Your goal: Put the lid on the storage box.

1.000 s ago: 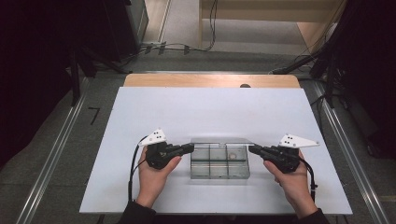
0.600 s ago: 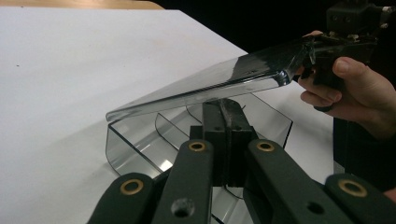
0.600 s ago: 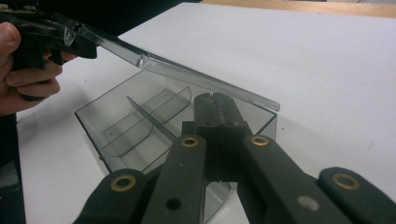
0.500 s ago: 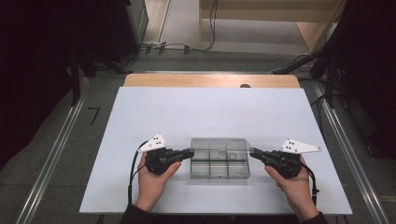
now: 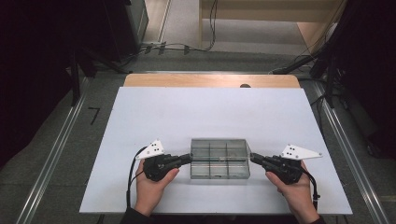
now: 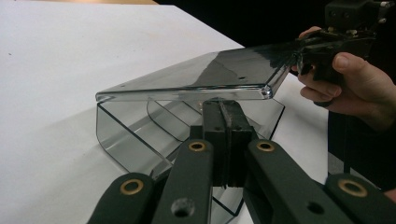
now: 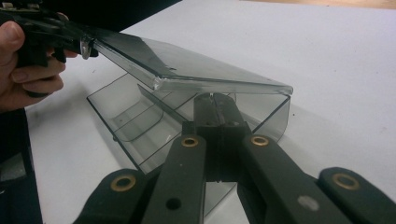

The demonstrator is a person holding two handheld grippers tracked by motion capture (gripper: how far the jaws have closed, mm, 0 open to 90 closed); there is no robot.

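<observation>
My left gripper point(image 5: 188, 158) has its jaws pressed together at the left end of the clear compartment box point(image 5: 219, 158); its own view shows the closed tips point(image 6: 224, 116) just under the box's lid point(image 6: 205, 74), though I cannot tell whether they pinch an edge. My right gripper point(image 5: 254, 158) meets the right end of the box the same way, jaws together, tips point(image 7: 212, 105) under the lid's rim. The lid is raised off the box at an angle. The box sits on the white table point(image 5: 215, 112), between both grippers, toward my edge. No labels or writing readable on the box.
</observation>
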